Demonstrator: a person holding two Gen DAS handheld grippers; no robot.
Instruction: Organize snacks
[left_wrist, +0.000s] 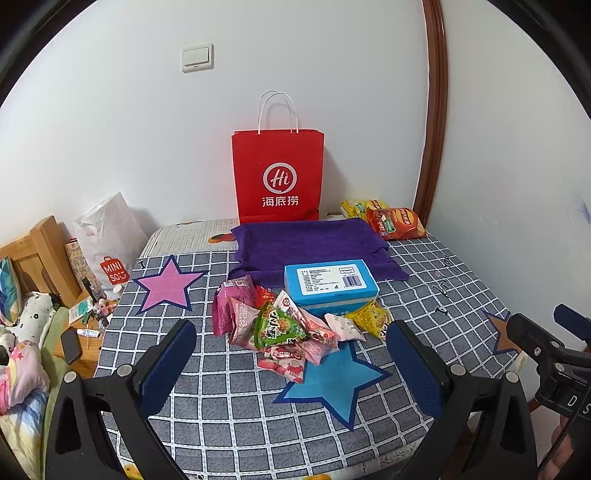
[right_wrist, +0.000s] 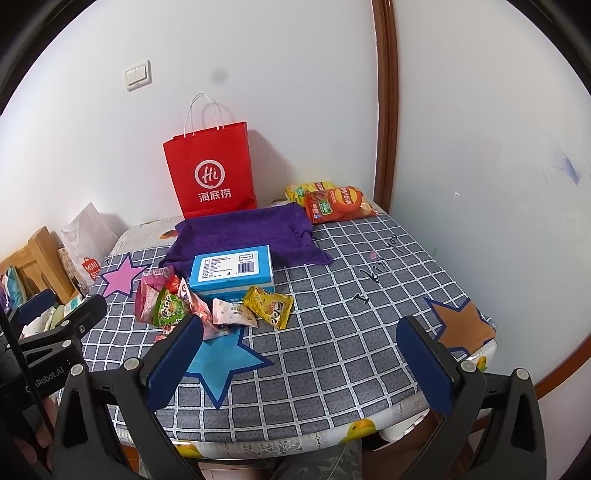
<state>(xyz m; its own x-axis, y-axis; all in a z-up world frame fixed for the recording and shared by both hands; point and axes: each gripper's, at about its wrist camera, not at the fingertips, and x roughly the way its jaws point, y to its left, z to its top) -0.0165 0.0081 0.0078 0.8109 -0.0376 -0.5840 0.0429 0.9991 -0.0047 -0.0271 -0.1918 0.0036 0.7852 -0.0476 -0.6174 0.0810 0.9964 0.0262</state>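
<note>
Your left gripper (left_wrist: 291, 354) and right gripper (right_wrist: 299, 354) gape wide, empty, poised for picking. The snack pile (left_wrist: 280, 325) lies at 12 o'clock, against the blue box (left_wrist: 330, 282).

— Where am I operating?

— I judge it a private home, a bedroom. I note a wooden bed frame (left_wrist: 35, 254) at the left with patterned bedding (left_wrist: 22, 354) heaped beside it.

— Further grounds?

— A painted wall bearing a domestic light switch (left_wrist: 197, 57), brown door trim (left_wrist: 432, 110), a small table under a checked star-print cloth (left_wrist: 258, 406), and retail carrier bags: one red (left_wrist: 277, 173), one white (left_wrist: 107, 240).
</note>
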